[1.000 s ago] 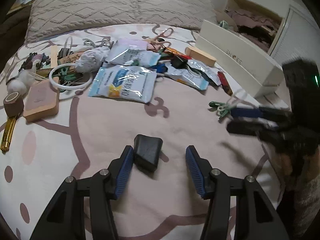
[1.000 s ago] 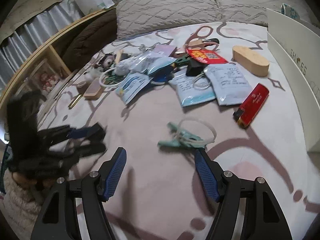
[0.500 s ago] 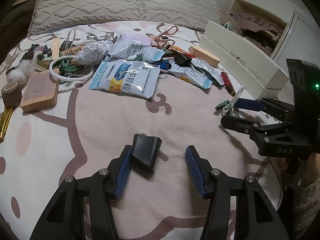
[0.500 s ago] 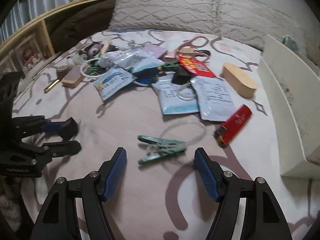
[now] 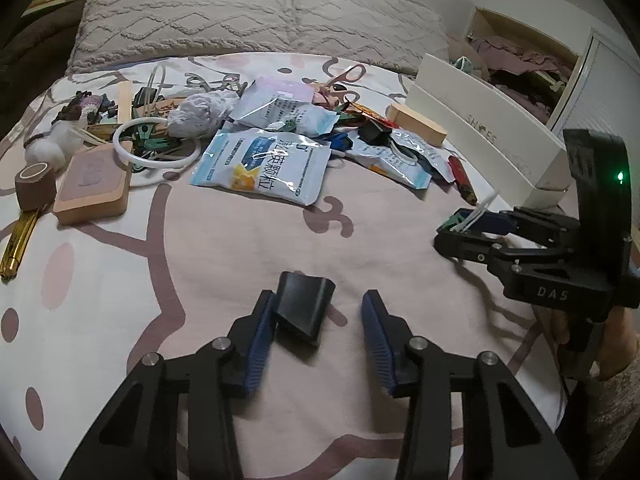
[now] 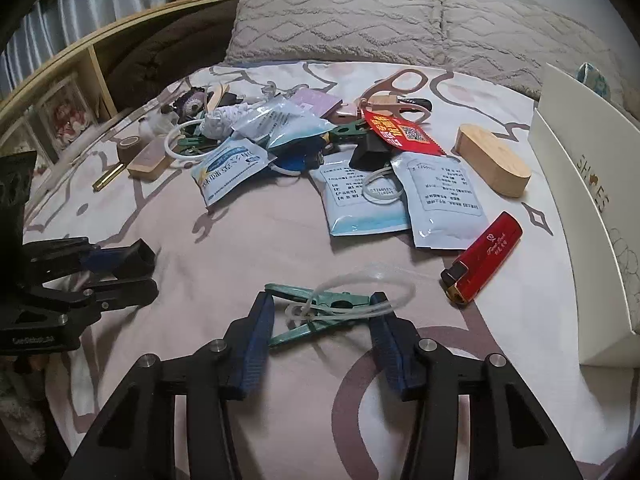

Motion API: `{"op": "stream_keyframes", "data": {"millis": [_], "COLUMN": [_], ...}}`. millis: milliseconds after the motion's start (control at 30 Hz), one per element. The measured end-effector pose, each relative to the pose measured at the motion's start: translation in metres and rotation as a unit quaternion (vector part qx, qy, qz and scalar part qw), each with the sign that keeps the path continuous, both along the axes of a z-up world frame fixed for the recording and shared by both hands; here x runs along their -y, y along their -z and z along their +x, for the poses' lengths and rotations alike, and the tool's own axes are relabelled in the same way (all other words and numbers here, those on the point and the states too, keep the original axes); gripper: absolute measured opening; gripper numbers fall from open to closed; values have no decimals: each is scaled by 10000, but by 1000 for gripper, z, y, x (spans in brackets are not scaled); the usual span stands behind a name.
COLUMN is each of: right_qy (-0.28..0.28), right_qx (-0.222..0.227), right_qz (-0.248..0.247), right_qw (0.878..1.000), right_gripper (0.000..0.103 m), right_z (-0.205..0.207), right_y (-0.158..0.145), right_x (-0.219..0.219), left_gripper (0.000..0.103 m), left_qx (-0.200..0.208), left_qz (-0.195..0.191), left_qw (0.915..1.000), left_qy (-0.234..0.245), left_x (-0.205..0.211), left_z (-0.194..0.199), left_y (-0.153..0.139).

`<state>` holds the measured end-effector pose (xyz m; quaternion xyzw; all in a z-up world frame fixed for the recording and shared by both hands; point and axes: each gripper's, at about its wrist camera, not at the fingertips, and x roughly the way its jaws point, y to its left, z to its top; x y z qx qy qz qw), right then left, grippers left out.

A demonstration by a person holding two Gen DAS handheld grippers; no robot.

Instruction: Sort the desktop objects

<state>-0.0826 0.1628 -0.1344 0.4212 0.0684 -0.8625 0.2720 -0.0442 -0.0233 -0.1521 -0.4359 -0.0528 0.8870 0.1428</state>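
My left gripper (image 5: 318, 318) is open on the bedspread, with a small black wedge-shaped block (image 5: 305, 310) lying between its jaws against the left finger. My right gripper (image 6: 320, 316) is open around a green clothespin (image 6: 316, 307) threaded with a clear plastic ring (image 6: 362, 290); the jaws flank it and do not squeeze it. The right gripper also shows in the left wrist view (image 5: 460, 226), and the left gripper in the right wrist view (image 6: 132, 268).
A heap of packets, scissors (image 6: 394, 84), wooden blocks (image 6: 494, 160) and rings lies further back. A red lighter (image 6: 484, 258) lies right of the clothespin. A white shoe box (image 6: 588, 216) stands at the right. Pillows (image 5: 256, 12) lie behind.
My right gripper moved forward until the clothespin and ring lie between its jaws. My left gripper stayed open beside the black block.
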Motion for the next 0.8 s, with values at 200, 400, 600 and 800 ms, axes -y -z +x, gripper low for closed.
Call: {"op": "stream_keyframes", "data": {"millis": [200,400,600,800], "right_qy": [-34,-2,58,56], "right_qx": [-109,-186,-304,-414], "right_qz": [47,33,-40,-31], "right_qw": [9999,9998,9995,9991], "right_gripper": [50,50,50,50], "right_z": [5,8,10,14], "right_y": [1,1,-3,-7], "right_x": [2,1,-2,-1], "left_gripper": [30,27,27,27], "left_qx": [12,-33,-137,-223], "left_qz": [122,136,12,0], "left_qw": [9999,9999,9999,9997], "left_qy": [-55,-29,-14,-72], "left_x": [4,3,-1,-2], "left_z": [0,1,4,7], "left_y": [0,-1,-3,-7]}}
